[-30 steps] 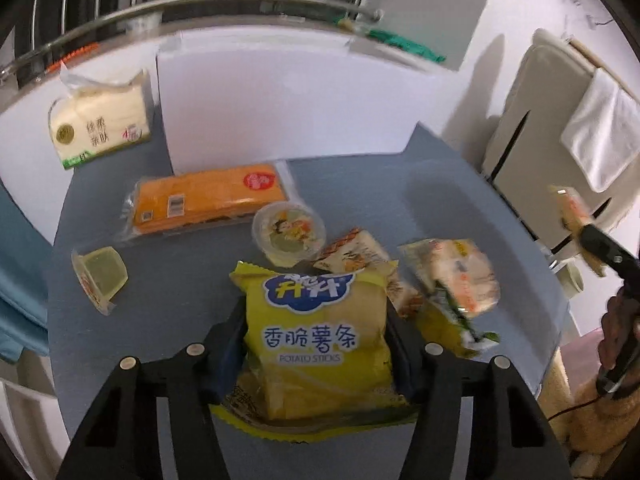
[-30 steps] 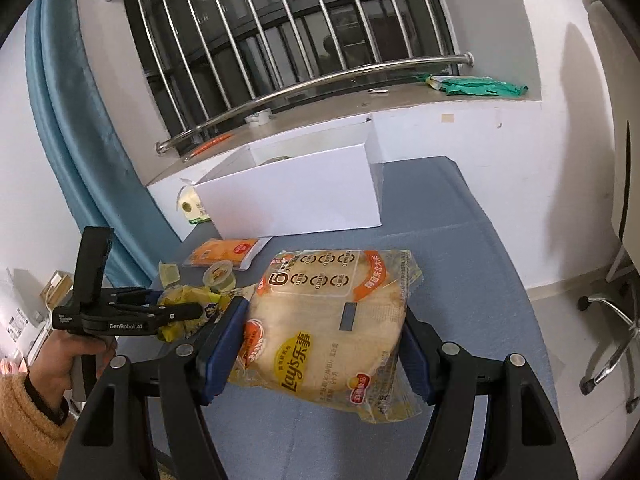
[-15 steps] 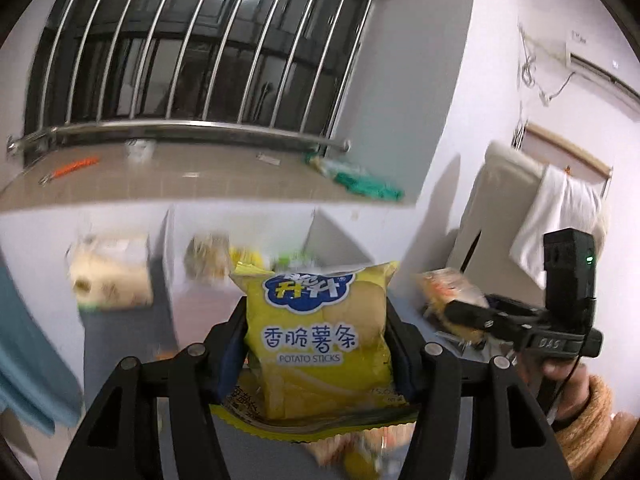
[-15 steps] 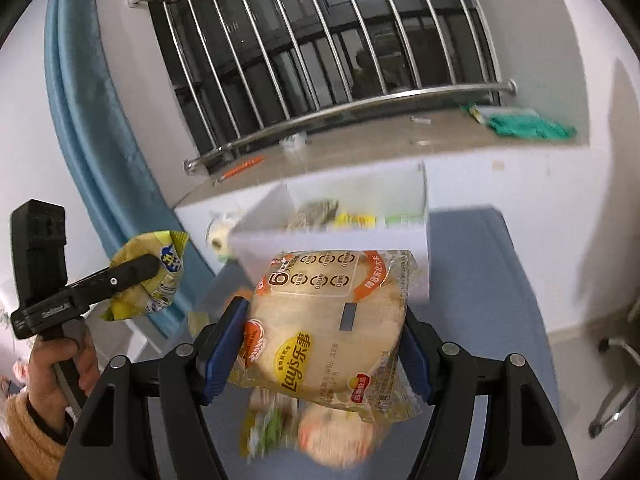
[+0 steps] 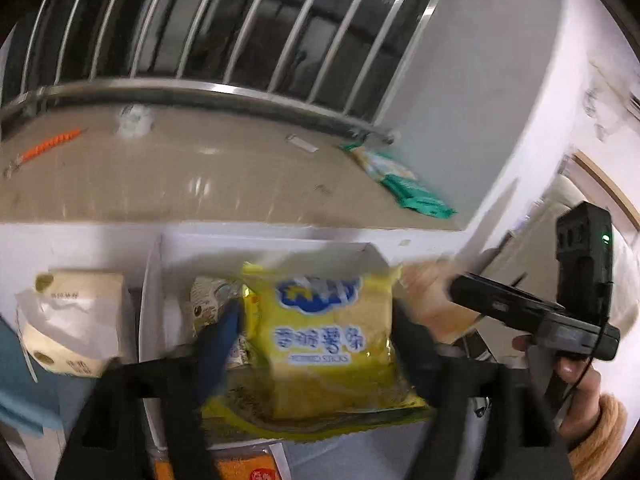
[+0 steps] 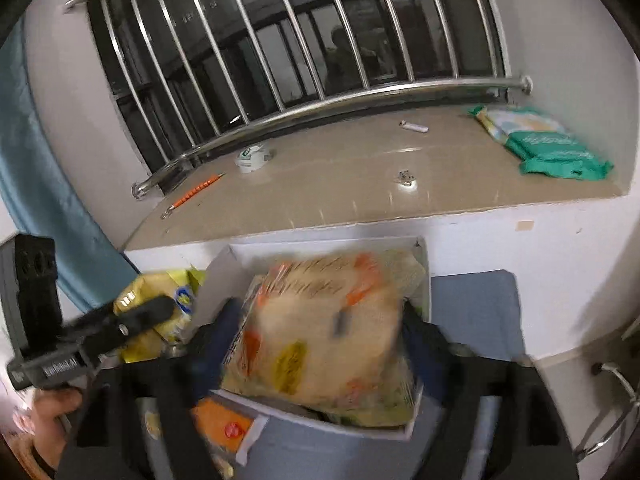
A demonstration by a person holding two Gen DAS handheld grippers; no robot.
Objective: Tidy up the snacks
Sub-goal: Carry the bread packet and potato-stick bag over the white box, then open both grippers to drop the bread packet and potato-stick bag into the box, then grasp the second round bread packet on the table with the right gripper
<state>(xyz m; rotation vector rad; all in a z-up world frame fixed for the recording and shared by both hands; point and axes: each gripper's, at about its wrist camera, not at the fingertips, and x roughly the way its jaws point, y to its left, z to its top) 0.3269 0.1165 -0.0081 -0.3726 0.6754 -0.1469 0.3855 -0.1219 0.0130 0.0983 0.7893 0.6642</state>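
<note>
Above the white cardboard box [image 6: 420,430], the left gripper [image 5: 316,332] has just been opening around a glossy yellow potato-stick bag [image 5: 320,344]; the right gripper [image 6: 320,340] has likewise spread, its crinkly clear multipack of chips [image 6: 320,332] loose between the blue pads; both blurred.

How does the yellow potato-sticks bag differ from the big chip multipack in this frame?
The yellow potato-sticks bag is opaque yellow with a blue logo; the chip multipack is clear wrap over pale packs with orange and yellow marks. The bag sits between the left claw's fingers, the multipack between the right claw's. Both blur over the white box, claws just opened.
</note>
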